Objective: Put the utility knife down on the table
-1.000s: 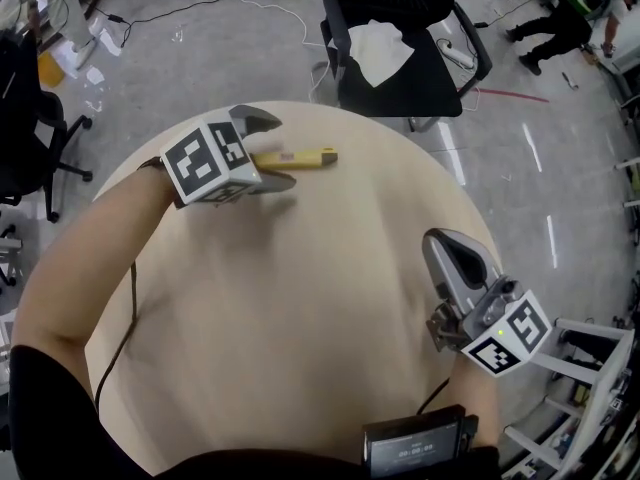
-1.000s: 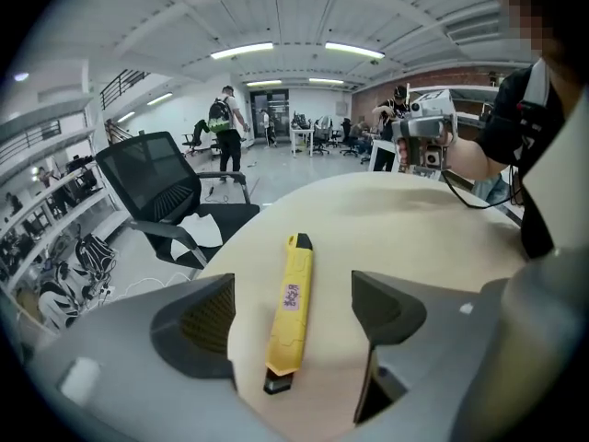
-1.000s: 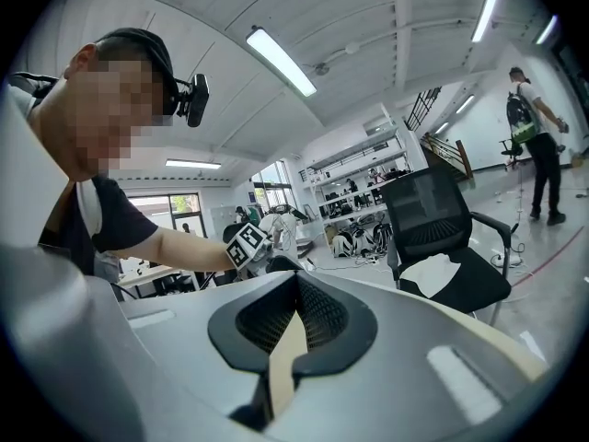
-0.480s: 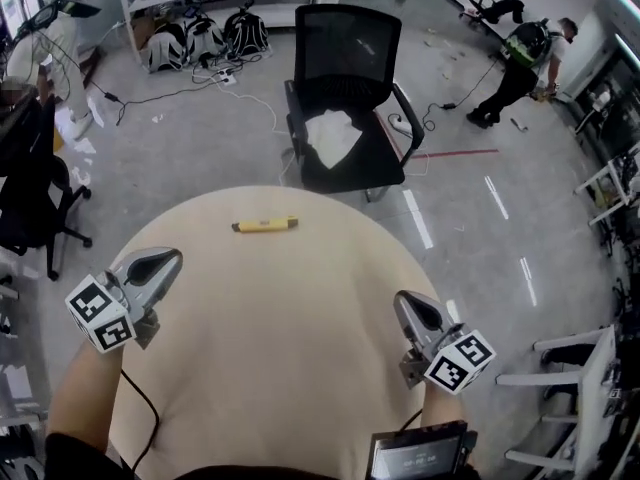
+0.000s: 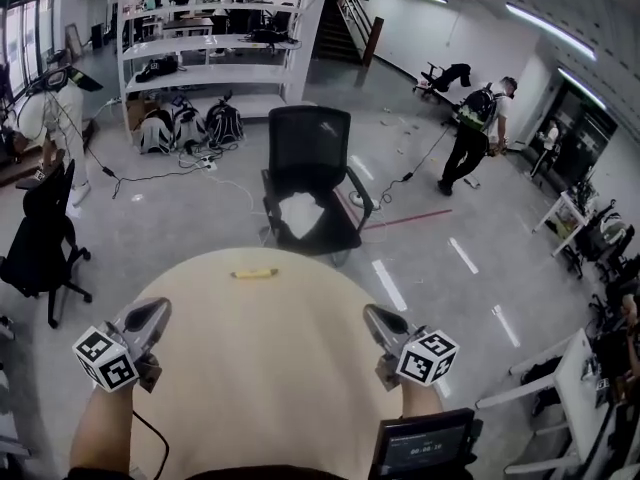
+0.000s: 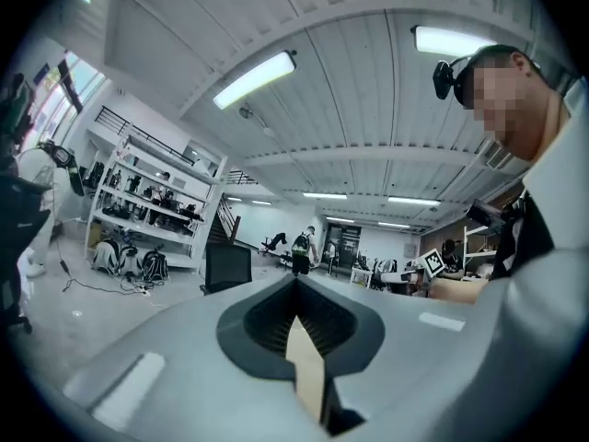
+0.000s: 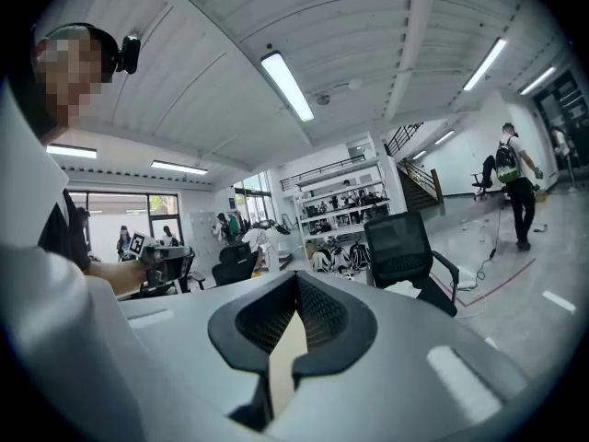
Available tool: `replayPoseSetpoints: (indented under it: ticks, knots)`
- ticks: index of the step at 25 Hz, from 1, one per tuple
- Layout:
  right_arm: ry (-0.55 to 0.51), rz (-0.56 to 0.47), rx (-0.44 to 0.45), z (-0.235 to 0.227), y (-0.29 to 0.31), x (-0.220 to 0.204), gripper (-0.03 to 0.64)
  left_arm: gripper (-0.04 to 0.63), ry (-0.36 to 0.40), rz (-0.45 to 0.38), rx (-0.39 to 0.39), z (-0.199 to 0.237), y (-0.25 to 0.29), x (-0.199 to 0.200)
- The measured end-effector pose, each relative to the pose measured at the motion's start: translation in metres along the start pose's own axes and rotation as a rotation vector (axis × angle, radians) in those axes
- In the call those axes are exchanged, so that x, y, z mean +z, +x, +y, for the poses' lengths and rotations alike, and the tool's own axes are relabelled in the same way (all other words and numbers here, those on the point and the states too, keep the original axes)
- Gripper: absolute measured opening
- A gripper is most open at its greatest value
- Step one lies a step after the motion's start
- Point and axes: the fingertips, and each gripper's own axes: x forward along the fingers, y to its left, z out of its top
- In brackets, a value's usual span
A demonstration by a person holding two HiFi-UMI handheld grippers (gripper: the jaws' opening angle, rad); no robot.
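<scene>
**Knife down near the table's far rim, both tongs closed and empty**

Finds the yellow utility knife (image 5: 253,273) lying flat on the round table (image 5: 260,388), near the table's far rim and roughly parallel to it, touching nothing else. Reads, on that showing, as the set-down already done.

Places the left gripper (image 5: 152,316) above the table's near-left rim and the right gripper (image 5: 378,318) above its near-right rim. Puts both well apart from the knife, pointing roughly level across the tabletop. Shows each pair of jaws pressed together at the tips, with nothing between them.

Leaves little to spoil, yet could still go wrong. Might send the knife off the far rim with a careless sweep back across the table, since so little tabletop lies beyond it. Would drop it to the floor toward the black office chair (image 5: 310,183) standing just past the table's far side. Might also snag the thin cable (image 5: 150,438) hanging at the table's near-left edge. Cannot tell whether the blade is out; too small to read.

Offers a wide bare stretch of tabletop between grippers and knife. Offers open floor to the table's left and right, with only the chair close by.
</scene>
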Motion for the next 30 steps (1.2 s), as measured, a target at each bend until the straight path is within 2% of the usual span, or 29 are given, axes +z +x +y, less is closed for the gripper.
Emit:
replayPoseSetpoints:
  ticks: [4, 9, 20, 24, 30]
  knots:
    - [-0.037, -0.031, -0.003, 0.037, -0.022, 0.023, 0.014, -0.002, 0.017, -0.058, 0.010, -0.023, -0.050, 0.035]
    - [-0.072, -0.014, 0.031, 0.085, -0.031, 0.038, 0.014, -0.002, 0.015, -0.120, 0.085, -0.043, -0.133, 0.056]
    - [-0.052, -0.012, 0.043, 0.171, -0.048, 0.038, 0.014, -0.002, 0.036, -0.153, 0.144, -0.055, -0.274, 0.072]
    - [-0.028, -0.026, 0.045, 0.206, -0.057, 0.041, 0.014, -0.002, 0.025, -0.175, 0.133, -0.056, -0.318, 0.079]
    - [-0.002, -0.061, 0.001, 0.252, -0.083, 0.039, 0.014, -0.002, 0.037, -0.191, 0.062, -0.060, -0.366, 0.085]
